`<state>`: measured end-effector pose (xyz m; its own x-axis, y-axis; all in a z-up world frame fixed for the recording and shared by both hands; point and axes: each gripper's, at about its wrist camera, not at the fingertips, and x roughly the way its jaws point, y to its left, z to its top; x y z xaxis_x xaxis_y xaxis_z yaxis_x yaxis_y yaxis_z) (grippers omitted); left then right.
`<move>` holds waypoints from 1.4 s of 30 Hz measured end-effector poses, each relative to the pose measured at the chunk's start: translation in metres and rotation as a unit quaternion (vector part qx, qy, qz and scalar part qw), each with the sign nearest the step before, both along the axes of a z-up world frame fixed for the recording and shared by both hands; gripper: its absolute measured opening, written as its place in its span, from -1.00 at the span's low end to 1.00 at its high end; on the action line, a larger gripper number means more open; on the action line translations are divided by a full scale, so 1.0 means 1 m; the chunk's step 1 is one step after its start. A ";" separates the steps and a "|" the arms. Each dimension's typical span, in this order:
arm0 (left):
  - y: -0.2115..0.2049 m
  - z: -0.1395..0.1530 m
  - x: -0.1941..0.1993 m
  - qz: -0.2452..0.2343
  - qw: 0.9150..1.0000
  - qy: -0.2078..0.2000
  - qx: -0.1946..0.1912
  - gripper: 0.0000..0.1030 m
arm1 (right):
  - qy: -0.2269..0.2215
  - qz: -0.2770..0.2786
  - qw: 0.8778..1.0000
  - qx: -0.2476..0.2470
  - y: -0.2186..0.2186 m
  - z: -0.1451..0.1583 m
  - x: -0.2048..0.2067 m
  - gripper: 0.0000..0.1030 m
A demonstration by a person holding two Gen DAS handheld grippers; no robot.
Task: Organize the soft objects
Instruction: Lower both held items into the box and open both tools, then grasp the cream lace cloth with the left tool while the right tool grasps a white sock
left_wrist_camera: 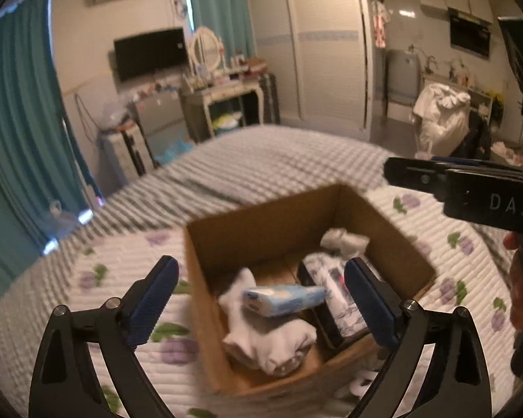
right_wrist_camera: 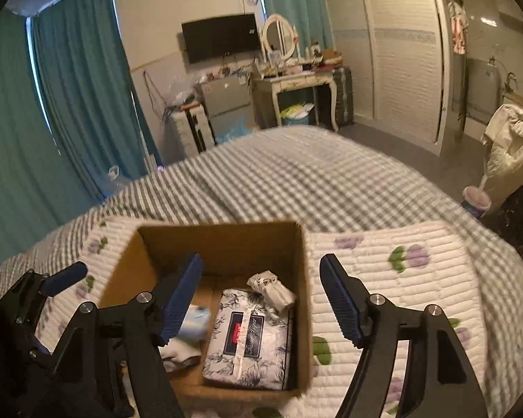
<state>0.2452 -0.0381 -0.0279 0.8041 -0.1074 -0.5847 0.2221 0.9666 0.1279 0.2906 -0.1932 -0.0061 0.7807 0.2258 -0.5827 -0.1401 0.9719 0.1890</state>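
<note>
An open cardboard box [left_wrist_camera: 261, 216] [right_wrist_camera: 223, 240] sits on the bed's flowered quilt. It holds a white cloth [left_wrist_camera: 272, 341], a light blue tissue pack [left_wrist_camera: 282, 299] [right_wrist_camera: 195, 320], a floral tissue pack [left_wrist_camera: 334, 289] [right_wrist_camera: 251, 341] and a small white crumpled piece [left_wrist_camera: 345, 240] [right_wrist_camera: 272, 287]. My left gripper [left_wrist_camera: 259, 296] is open and empty above the box's near side. My right gripper [right_wrist_camera: 261, 299] is open and empty above the box; its body [left_wrist_camera: 470, 191] shows at the right in the left wrist view. The left gripper's finger [right_wrist_camera: 62, 278] shows at the left in the right wrist view.
The white quilt with purple flowers [right_wrist_camera: 401, 278] lies over a grey checked bedspread [right_wrist_camera: 296, 174]. Beyond the bed stand teal curtains [right_wrist_camera: 69, 87], a dressing table [right_wrist_camera: 296, 83], a wardrobe [right_wrist_camera: 401, 52] and a chair with white clothes [right_wrist_camera: 512, 139].
</note>
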 end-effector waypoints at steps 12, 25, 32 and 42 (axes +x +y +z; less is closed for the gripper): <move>0.037 0.112 -0.117 0.040 0.996 -0.082 -0.012 0.97 | -0.082 0.009 0.996 -0.047 -0.009 0.131 -0.146 0.59; 0.082 0.060 -0.196 0.083 0.995 -0.044 -0.046 0.98 | -0.038 0.064 0.995 -0.067 0.043 0.050 -0.246 0.78; 0.095 -0.016 -0.193 0.095 0.995 -0.004 -0.041 0.97 | 0.061 0.063 0.995 -0.054 0.064 -0.065 -0.205 0.78; 0.087 -0.083 -0.160 0.068 0.997 0.040 -0.020 0.97 | 0.139 0.070 0.986 -0.060 0.087 -0.152 -0.155 0.35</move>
<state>0.0856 0.0490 -0.1114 0.7635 -0.0247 -0.6453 0.0964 0.9924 0.0760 0.1356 -0.1065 -0.1577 0.5524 0.2364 -0.7993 -0.2336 0.9644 0.1238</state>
